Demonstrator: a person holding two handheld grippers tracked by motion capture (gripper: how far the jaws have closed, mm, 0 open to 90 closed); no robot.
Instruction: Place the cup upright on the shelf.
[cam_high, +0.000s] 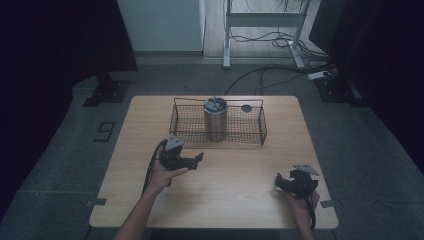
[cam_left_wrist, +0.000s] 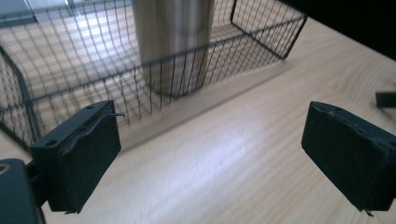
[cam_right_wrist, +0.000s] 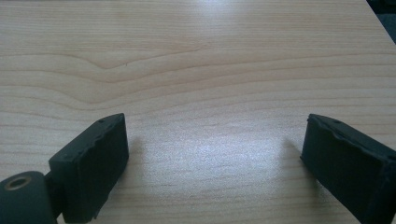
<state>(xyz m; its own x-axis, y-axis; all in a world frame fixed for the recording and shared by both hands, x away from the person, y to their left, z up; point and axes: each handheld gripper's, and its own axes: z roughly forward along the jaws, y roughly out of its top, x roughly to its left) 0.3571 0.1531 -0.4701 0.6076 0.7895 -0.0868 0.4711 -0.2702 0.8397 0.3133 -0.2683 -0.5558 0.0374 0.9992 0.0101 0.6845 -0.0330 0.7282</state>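
Note:
A black wire basket stands at the far middle of the wooden table. Inside it a steel tumbler stands upright. My left gripper hovers just in front of the basket, held in a hand, jaws open and empty. In the left gripper view the basket mesh and the tumbler lie close ahead, past the gripper. My right gripper rests near the table's front right corner, open and empty. In the right gripper view the gripper faces bare wood.
A small dark round object lies behind the basket on the table. Beyond the table are a black stand base, cables and a metal frame on the floor. Bare wood stretches between the two grippers.

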